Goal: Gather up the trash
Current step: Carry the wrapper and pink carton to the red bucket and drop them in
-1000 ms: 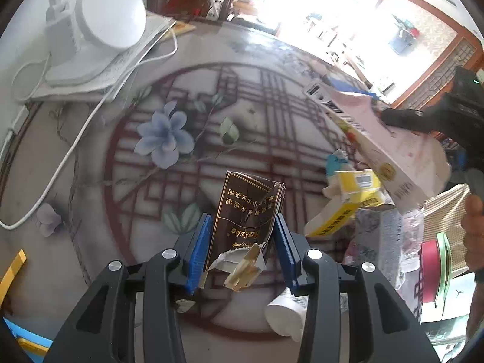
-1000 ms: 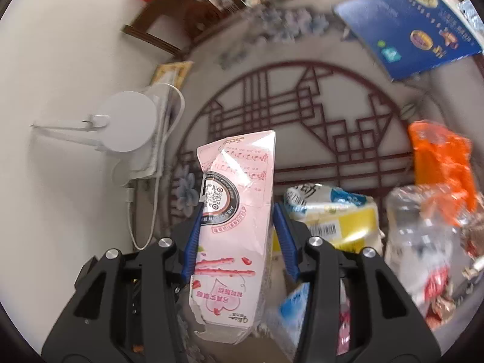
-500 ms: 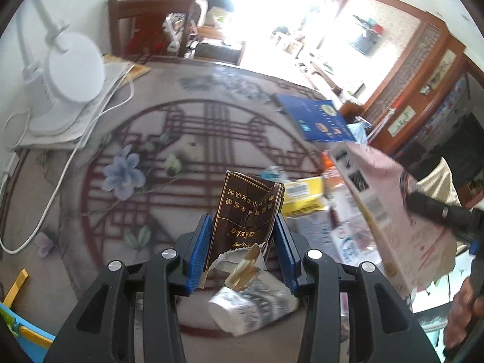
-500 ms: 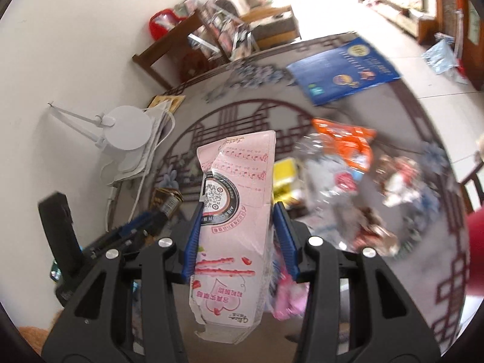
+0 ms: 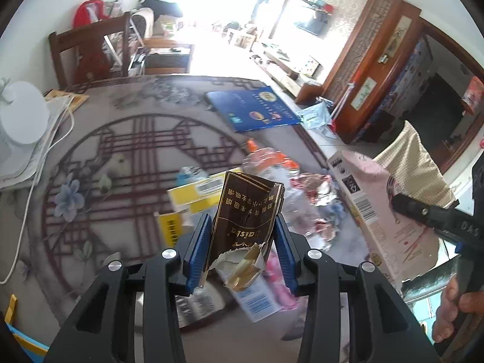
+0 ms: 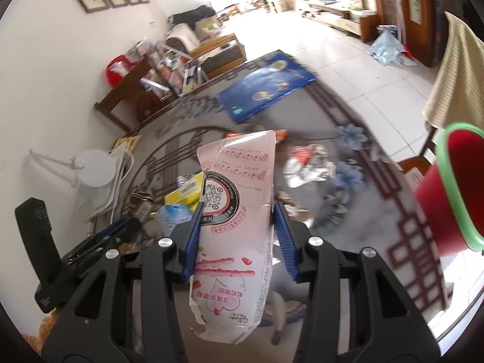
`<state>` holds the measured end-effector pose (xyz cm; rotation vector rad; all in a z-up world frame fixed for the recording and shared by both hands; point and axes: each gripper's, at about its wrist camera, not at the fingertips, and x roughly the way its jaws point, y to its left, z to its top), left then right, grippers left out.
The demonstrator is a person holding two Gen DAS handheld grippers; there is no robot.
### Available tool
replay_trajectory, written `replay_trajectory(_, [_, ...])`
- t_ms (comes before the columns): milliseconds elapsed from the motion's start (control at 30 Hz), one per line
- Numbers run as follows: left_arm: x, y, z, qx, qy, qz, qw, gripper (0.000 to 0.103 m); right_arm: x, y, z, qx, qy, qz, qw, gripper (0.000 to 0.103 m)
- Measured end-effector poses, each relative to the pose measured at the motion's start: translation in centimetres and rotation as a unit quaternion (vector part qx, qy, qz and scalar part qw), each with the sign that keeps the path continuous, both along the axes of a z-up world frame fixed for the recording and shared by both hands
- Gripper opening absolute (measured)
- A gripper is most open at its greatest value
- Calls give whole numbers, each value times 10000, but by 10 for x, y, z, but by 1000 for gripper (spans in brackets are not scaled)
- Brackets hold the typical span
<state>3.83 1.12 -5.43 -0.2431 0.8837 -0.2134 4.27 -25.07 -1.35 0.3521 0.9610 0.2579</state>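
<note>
A: Left claw (image 5: 242, 242) is clamped on our torn brown packet (image 5: 246, 211), lifted above the bench (image 5: 136, 139).

B: And our right claw (image 6: 237, 233) grips the pink carton (image 6: 239, 199), clear of the bench too. Yellow box (image 5: 196, 193), wrappers and a blue folder (image 5: 254, 109) lie below; red bin (image 6: 447, 193) at right.

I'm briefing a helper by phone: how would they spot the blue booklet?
Find the round table with the dark lattice pattern. At its far edge, beyond the trash pile, lies the blue booklet. It is the only flat, solid-blue thing there.
</note>
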Motion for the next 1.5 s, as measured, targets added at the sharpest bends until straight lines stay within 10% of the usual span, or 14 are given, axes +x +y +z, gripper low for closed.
replay_trajectory(967, [21, -154, -2, 277, 237, -138, 9992, 39, 12, -171, -17, 170, 30, -399, 9991, 44])
replay_trajectory(1500, [45, -319, 14, 4, 126, -1373, 9904, 39, -21, -323, -23, 98, 22, -1631, 9866, 44])
